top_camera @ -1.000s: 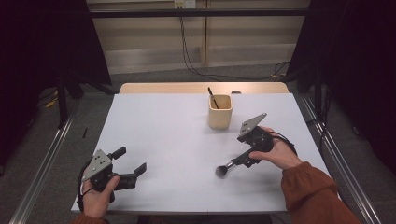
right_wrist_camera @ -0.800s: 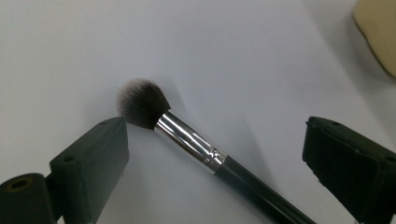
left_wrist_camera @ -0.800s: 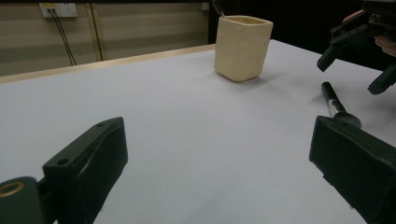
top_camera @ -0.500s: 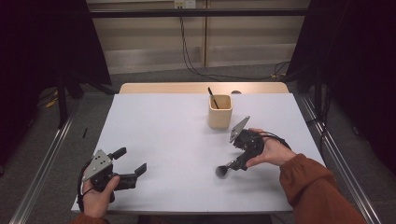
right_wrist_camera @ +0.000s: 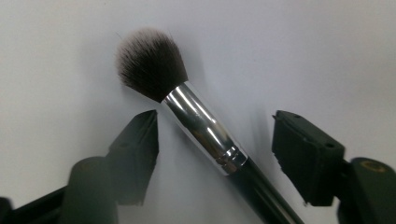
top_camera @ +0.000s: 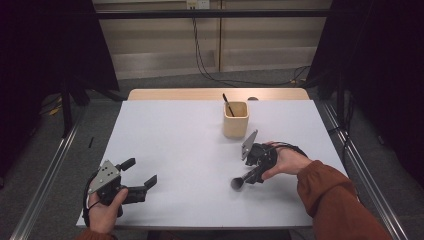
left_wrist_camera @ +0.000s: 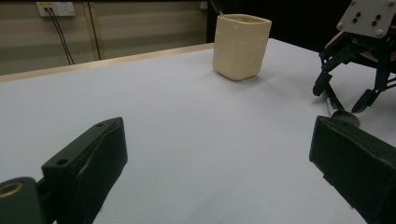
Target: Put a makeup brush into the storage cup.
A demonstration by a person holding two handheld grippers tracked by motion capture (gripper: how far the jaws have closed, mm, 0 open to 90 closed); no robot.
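The right gripper (top_camera: 248,177) has sunk, jaws just closing astride the black, silver-ferruled makeup brush (right_wrist_camera: 187,109), untouched; light, slippery; grip the ferrule.

A white table (top_camera: 165,150) stands on grey floor (top_camera: 165,84) before a beige panelled wall (top_camera: 150,45).
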